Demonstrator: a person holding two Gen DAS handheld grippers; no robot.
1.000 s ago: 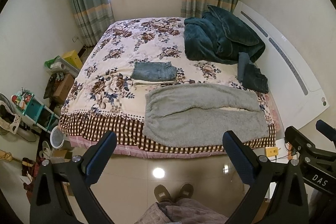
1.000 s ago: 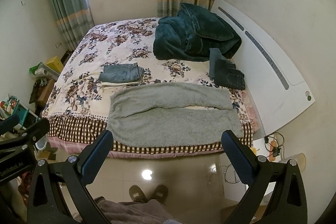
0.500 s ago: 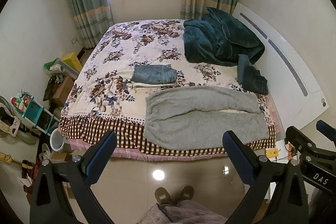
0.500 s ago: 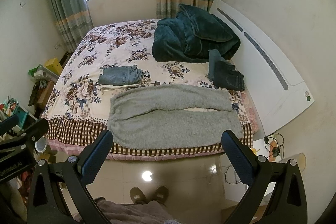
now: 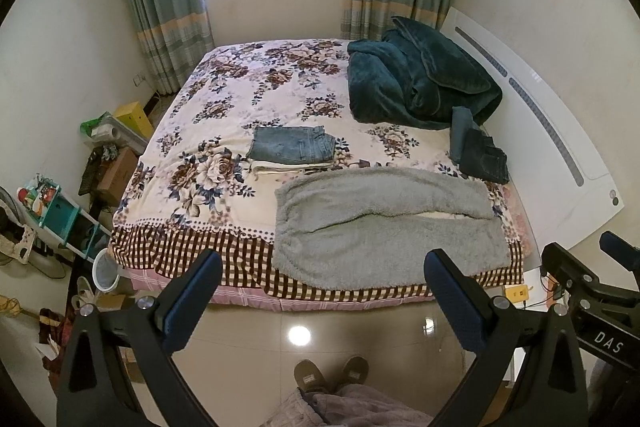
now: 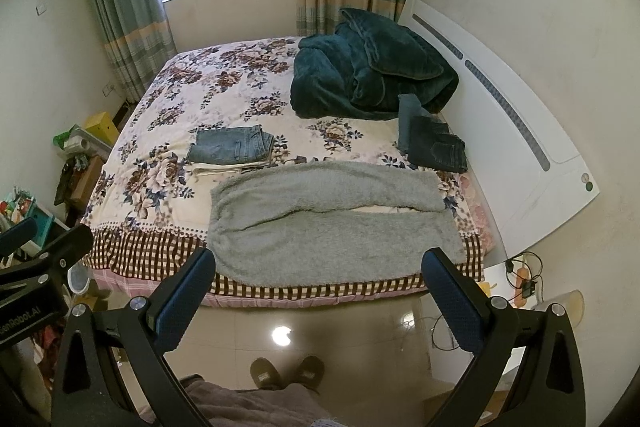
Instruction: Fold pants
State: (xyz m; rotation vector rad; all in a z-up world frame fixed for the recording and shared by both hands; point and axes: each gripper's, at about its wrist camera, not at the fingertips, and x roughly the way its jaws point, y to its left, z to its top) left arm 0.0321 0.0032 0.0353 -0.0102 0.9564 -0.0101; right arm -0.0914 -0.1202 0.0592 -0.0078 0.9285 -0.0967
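We see both grippers held over the tiled floor (image 5: pixel 240 343), short of the bed (image 5: pixel 248 99), none touching cloth. Left gripper (image 5: pixel 323 281): fingers spread wide, released, nothing between them. Right gripper (image 6: pixel 319 279): same, spread wide, grasping nothing.

Grey fleece pants (image 5: pixel 384 223) lie flat on the bed at its near edge, toward the headboard (image 5: pixel 552 131) side, both legs side by side running toward the headboard, a gap between the legs showing a pale strip. Near hem of the pants hangs slightly over the checked border of the bed. In the right wrist view the grey fleece pants (image 6: pixel 332 223) sit straight ahead of the fingers.

Just behind the pants on the bed: folded light jeans (image 5: pixel 292 145) stacked on a cream folded garment (image 5: pixel 288 167). Folded dark jeans (image 5: pixel 478 151) lie on the bed beside the headboard, near the pants but apart. A dark green blanket (image 5: pixel 420 83) is heaped behind the dark jeans against the headboard.

We see slippers (image 5: pixel 331 375) on the floor below the bed edge, between the left gripper's fingers.
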